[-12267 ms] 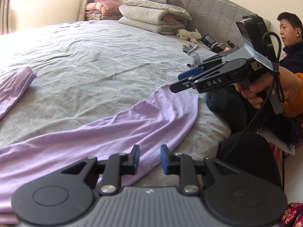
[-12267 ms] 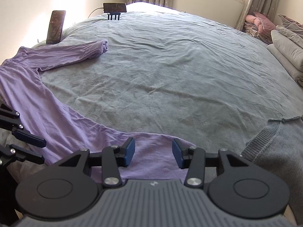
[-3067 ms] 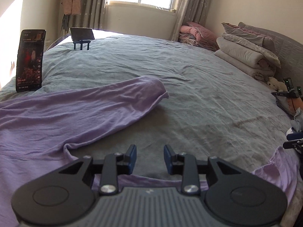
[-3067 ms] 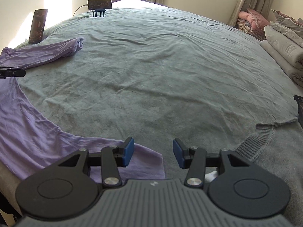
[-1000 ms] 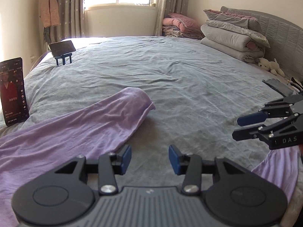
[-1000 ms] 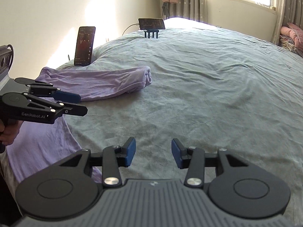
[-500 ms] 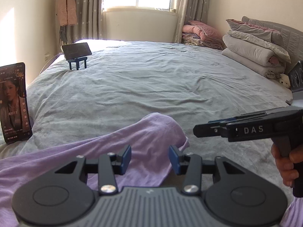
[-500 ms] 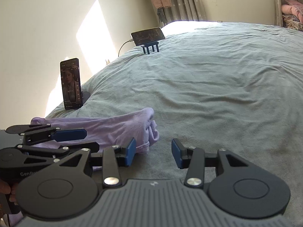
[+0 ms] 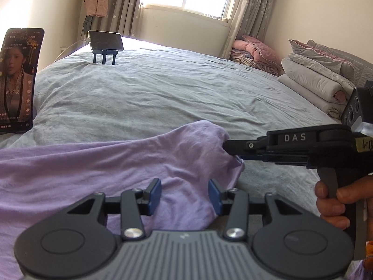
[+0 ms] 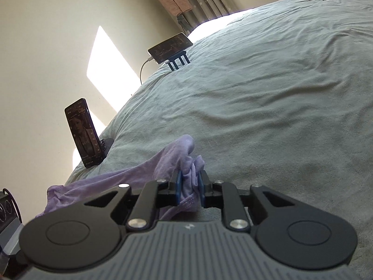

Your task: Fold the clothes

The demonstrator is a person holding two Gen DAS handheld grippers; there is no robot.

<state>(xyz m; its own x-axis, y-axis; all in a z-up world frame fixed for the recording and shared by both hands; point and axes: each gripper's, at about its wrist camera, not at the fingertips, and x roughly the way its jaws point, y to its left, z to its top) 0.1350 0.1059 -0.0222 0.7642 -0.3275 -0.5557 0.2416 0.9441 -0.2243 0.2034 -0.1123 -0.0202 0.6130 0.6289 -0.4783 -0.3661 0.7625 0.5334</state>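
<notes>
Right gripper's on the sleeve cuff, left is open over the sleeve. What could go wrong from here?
1. The right gripper has just closed on a bunched wad of the purple sleeve's cuff, so the end may fold over crumpled, or partly slip.
2. The left gripper is open above the sleeve, gripping nothing; a one-handed pull could drag it askew.
3. The upright phone stands close beside the sleeve; swinging cloth might topple it.

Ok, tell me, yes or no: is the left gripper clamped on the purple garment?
No. The left gripper stands open above the purple garment, its pads apart and not pressing the cloth; only the right gripper pinches the cuff.
</notes>
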